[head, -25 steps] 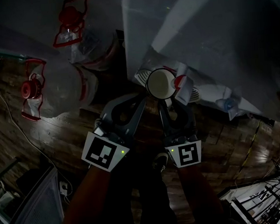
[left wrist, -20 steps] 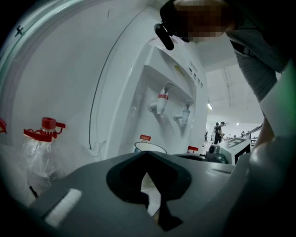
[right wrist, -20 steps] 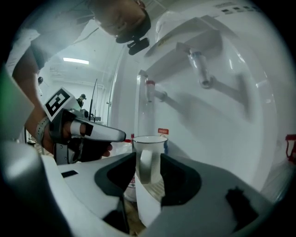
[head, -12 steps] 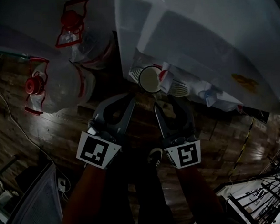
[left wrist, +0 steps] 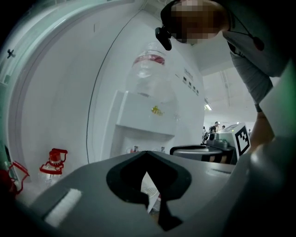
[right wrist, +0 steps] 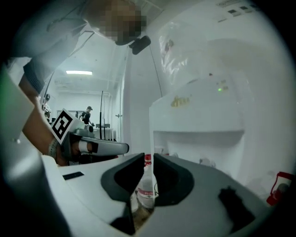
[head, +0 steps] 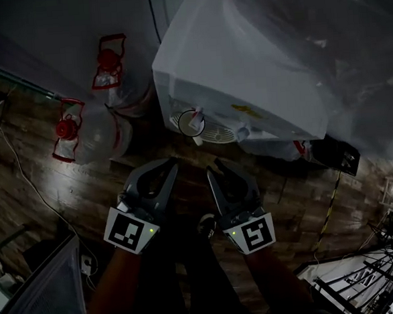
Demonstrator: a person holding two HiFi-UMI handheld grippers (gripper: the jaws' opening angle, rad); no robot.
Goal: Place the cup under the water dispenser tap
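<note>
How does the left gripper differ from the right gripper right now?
The left gripper has jaws meeting at the tips; the right gripper has jaws a narrow gap apart, having just been closing. In the head view the left gripper slants toward the right, the right gripper toward the left. Both are empty and apart from the cup in the water dispenser alcove.

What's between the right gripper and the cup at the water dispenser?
Only bare wooden floor, in the head view. The right gripper, jaws just closing on nothing, is apart from the cup, which stands on the water dispenser's drip tray.
</note>
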